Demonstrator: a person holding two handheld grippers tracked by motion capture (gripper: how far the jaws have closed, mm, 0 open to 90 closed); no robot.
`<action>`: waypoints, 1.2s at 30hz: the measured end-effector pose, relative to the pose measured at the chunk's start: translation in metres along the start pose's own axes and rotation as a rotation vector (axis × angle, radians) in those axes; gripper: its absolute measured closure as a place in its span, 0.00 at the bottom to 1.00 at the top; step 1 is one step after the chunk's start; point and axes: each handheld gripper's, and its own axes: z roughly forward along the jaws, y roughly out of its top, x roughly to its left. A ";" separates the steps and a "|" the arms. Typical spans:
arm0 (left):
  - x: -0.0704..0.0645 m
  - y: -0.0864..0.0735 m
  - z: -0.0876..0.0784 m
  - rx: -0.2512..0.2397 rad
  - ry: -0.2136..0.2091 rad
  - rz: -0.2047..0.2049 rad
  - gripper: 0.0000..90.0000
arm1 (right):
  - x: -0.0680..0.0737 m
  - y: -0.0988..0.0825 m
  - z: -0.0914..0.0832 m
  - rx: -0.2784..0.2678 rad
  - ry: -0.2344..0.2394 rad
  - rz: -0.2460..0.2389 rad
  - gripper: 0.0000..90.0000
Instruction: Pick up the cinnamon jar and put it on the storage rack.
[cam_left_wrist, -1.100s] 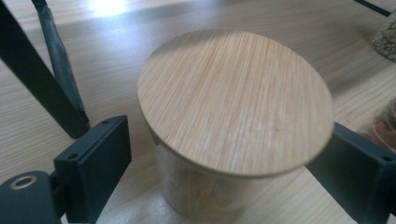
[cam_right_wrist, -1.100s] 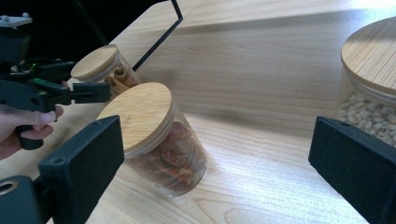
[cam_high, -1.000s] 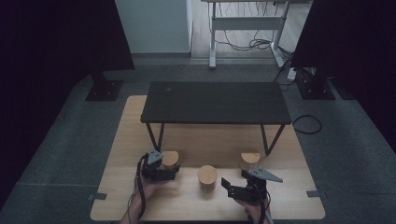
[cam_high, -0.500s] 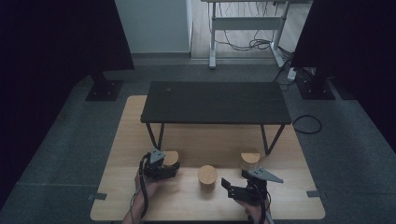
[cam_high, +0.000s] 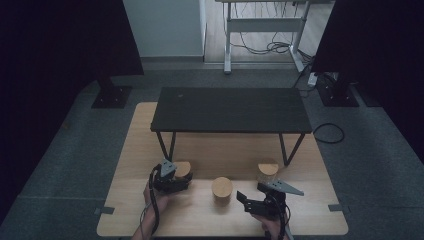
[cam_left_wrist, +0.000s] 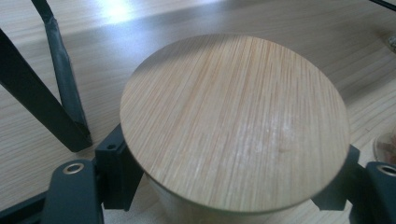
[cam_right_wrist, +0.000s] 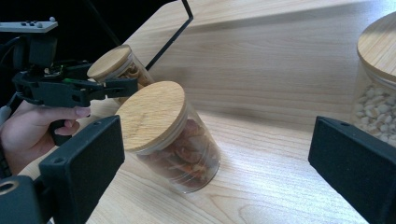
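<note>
Here, three glass jars with round bamboo lids stand upright on the light wooden board (cam_high: 310, 210), their long axes vertical and lids facing up, in a loose row along the near side of the low black table (cam_high: 231, 110).

The left jar (cam_high: 182, 169) sits beside the table's front left leg (cam_high: 165, 146). The left gripper (cam_high: 172, 181) has its jaws on either side of this jar; in the left gripper view the bamboo lid (cam_left_wrist: 233, 121) spans the space between the two black pads, which sit at the glass just below the lid's rim on both sides. Whether they press the glass or only flank it cannot be told.

The middle jar (cam_high: 221, 189) stands alone between the two grippers; in the right gripper view it holds reddish-brown dried pieces. The right jar (cam_high: 268, 171), near the front right table leg, holds pale, bean-like pieces (cam_right_wrist: 373, 112).

The right gripper (cam_high: 255, 204) hovers near the board's front edge with its jaws wide apart and nothing between them, aimed leftward toward the middle jar. Its view also shows the person's left hand (cam_right_wrist: 28, 135) wrapped around the other gripper's handle.

Compared with a second ago, the left gripper has shifted slightly toward the left jar; the right gripper and all three jars are where they were.
</note>
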 end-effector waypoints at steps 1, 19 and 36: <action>0.000 0.000 -0.001 -0.002 0.000 0.001 0.28 | 0.000 0.000 0.000 0.000 0.000 -0.002 0.04; -0.011 0.012 -0.036 -0.087 -0.034 0.037 0.28 | -0.001 -0.001 0.001 0.004 -0.009 -0.006 0.04; -0.020 0.019 -0.061 -0.142 -0.034 0.096 0.28 | 0.000 0.000 0.002 0.016 0.002 -0.012 0.05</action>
